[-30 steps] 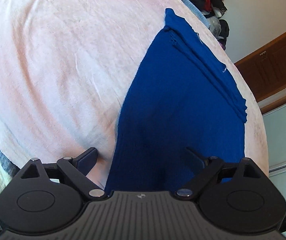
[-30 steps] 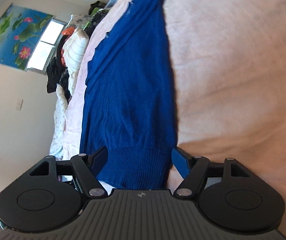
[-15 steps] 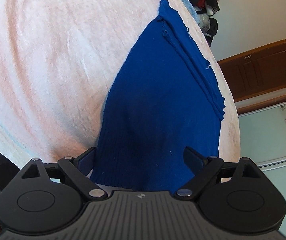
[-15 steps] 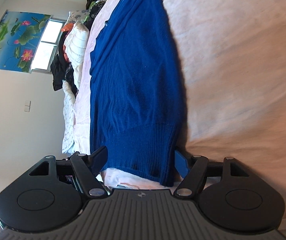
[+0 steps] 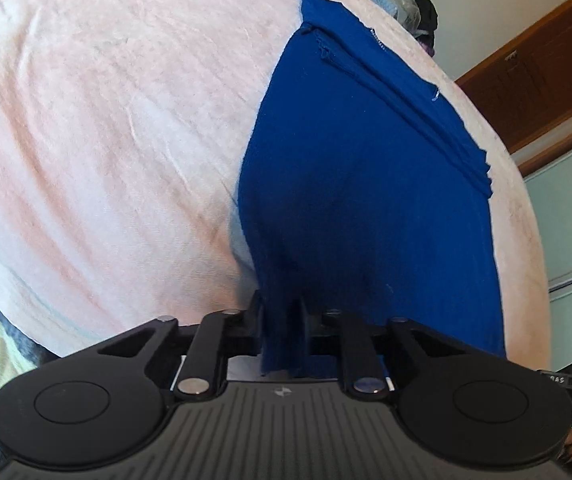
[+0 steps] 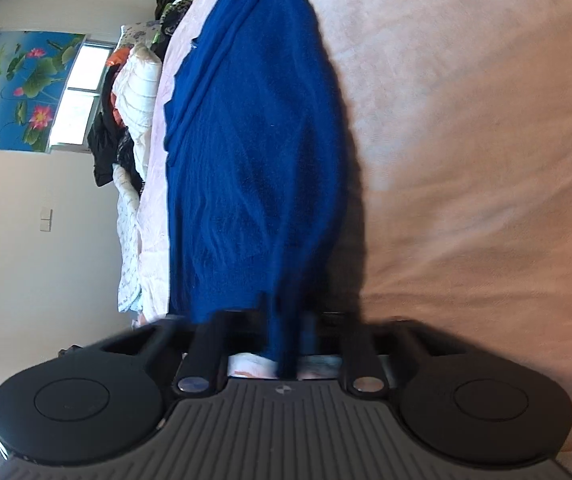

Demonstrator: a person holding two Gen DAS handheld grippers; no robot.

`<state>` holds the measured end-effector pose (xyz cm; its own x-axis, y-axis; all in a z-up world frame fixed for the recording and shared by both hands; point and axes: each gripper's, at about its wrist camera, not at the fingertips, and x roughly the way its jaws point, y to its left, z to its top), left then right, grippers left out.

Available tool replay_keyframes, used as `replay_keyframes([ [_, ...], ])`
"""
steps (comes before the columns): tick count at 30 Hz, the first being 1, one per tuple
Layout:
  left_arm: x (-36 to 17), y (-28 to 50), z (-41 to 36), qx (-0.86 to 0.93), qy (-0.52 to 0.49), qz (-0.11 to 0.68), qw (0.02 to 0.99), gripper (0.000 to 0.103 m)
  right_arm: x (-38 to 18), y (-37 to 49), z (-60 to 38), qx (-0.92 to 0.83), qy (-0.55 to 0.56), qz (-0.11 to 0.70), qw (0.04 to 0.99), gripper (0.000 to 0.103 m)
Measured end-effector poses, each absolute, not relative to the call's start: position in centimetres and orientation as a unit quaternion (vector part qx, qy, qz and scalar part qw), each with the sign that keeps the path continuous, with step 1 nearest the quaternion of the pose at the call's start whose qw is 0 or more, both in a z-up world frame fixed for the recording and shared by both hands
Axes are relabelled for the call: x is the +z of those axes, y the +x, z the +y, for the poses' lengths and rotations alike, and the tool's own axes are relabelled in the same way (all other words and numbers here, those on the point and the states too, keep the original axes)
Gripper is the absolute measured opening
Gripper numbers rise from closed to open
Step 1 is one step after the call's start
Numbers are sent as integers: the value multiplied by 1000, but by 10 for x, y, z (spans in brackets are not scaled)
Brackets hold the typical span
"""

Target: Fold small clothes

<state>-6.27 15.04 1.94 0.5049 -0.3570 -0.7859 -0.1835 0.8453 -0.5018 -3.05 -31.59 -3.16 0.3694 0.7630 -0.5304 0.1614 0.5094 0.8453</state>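
While just closing, left claw [image 5: 282,312] and right claw [image 6: 286,316] clamped on blue sweater [image 5: 365,200] hem

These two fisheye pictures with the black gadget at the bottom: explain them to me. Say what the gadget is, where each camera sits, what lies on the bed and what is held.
Each picture comes from a camera mounted on a hand-held two-finger gripper, looking forward along its fingers; a person carries one in each hand. A blue knit sweater lies on a pink bedsheet. The left gripper has just closed and pinches the sweater's near hem. The right gripper, in the other picture, has just closed on the same hem at another spot. Other clothes are piled at the bed's far end.
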Motion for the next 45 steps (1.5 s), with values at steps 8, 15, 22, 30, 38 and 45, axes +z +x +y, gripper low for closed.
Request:
replay_keyframes([
  [8,42,-66,136,-64,-203,494,843,4,-1,-44,-317,235,411,490,732,9],
  [15,28,-62,141,-62,-199,513,833,4,-23,-41,-320,219,410,516,719,8],
  [22,14,-56,161,-74,-288,523,799,6,-26,-37,-323,230,437,531,688,49],
  [30,28,-56,151,-72,-234,521,818,4,-31,-36,-321,228,433,536,688,10],
  [38,62,-33,173,-120,-325,476,808,4,-6,-20,-331,261,462,492,691,10],
  [45,99,25,189,-150,-383,405,817,4,43,44,-348,308,484,399,715,10],
])
